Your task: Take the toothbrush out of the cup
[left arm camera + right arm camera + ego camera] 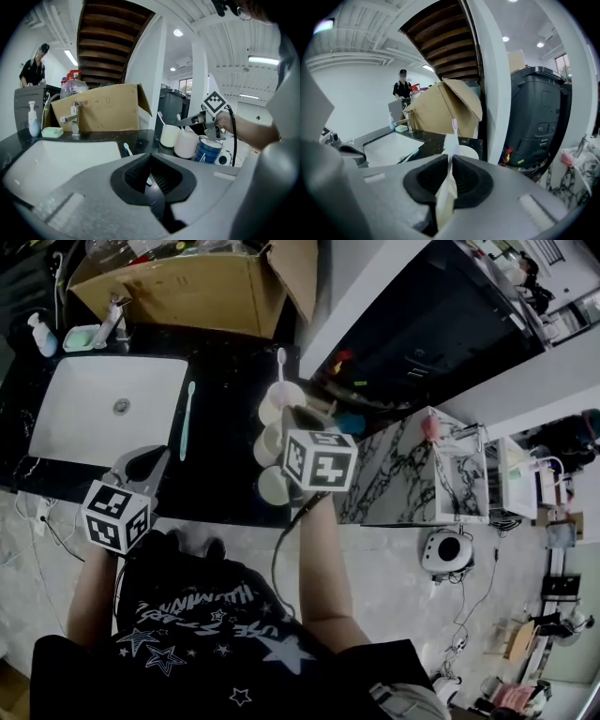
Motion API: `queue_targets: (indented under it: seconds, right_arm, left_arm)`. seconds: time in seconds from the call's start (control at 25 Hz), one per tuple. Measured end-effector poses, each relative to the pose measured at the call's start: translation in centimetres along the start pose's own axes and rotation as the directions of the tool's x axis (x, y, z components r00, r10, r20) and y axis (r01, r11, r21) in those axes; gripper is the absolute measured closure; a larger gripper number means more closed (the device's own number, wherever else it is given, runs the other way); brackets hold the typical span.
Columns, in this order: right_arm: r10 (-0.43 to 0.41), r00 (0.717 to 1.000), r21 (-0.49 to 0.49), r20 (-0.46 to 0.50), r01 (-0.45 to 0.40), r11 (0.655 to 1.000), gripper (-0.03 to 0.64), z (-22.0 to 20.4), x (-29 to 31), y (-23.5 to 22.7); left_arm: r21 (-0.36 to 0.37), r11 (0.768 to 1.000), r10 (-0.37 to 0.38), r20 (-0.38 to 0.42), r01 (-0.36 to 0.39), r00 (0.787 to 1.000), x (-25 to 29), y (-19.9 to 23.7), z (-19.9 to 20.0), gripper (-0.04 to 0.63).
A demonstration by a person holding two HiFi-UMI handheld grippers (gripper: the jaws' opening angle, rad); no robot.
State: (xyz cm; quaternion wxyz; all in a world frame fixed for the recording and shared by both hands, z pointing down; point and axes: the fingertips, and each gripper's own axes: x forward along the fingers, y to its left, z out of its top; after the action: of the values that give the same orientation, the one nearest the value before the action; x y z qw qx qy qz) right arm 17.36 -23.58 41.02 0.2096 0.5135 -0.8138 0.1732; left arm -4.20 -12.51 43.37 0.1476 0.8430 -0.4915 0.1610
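Three cups stand in a row on the black counter (225,442): a far one (281,395), a middle one (270,442) and a near one (275,486). My right gripper (298,418) hangs over them, shut on the white handle of a pink-headed toothbrush (453,125). Its head (280,355) points away past the far cup's rim (468,152). Whether its lower end is still inside a cup is hidden. My left gripper (150,463) sits at the counter's front edge by the sink, shut and empty. A blue toothbrush (187,418) lies flat on the counter.
A white sink (108,409) with a tap (111,320) fills the left of the counter. Behind it are a cardboard box (202,287), a soap dish (82,337) and a pump bottle (42,336). A dark bin (539,117) stands to the right. A person (401,89) stands far off.
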Motion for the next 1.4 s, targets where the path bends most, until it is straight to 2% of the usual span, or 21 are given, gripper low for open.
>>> queue_targets:
  seconds: [0.08, 0.4, 0.64, 0.92, 1.12, 1.4]
  right_arm:
    - [0.013, 1.0, 0.015, 0.014, -0.013, 1.0, 0.594, 0.1, -0.2, 0.2]
    - [0.009, 0.993, 0.067, 0.121, -0.017, 0.998, 0.598, 3.1, -2.9, 1.0]
    - [-0.05, 0.971, 0.054, 0.233, 0.038, 0.998, 0.598, 7.2, -6.2, 2.4]
    - [-0.038, 0.948, 0.028, 0.316, 0.03, 0.999, 0.598, 10.7, -8.2, 6.1]
    - [0.062, 0.954, 0.07, 0.295, -0.086, 0.994, 0.598, 10.8, -5.9, 9.6]
    - [0.156, 0.978, 0.102, 0.14, -0.171, 0.98, 0.598, 7.1, -1.2, 13.4]
  left_arm:
    - [0.006, 1.0, 0.006, 0.006, -0.006, 1.0, -0.1, 0.0, 0.1, 0.586]
    - [-0.057, 0.998, 0.004, 0.038, -0.002, 0.999, 0.1, 1.9, 0.5, 0.586]
    - [-0.033, 0.998, -0.046, 0.056, 0.048, 0.997, 0.2, 3.4, 1.8, 0.586]
    - [-0.009, 0.995, -0.099, 0.057, 0.1, 0.993, -0.3, 5.3, 2.0, 0.586]
    - [-0.011, 0.993, -0.118, 0.044, 0.119, 0.992, -0.4, 7.3, 1.7, 0.586]
    - [-0.024, 0.988, -0.155, 0.02, 0.156, 0.988, -0.1, 9.1, 0.8, 0.586]
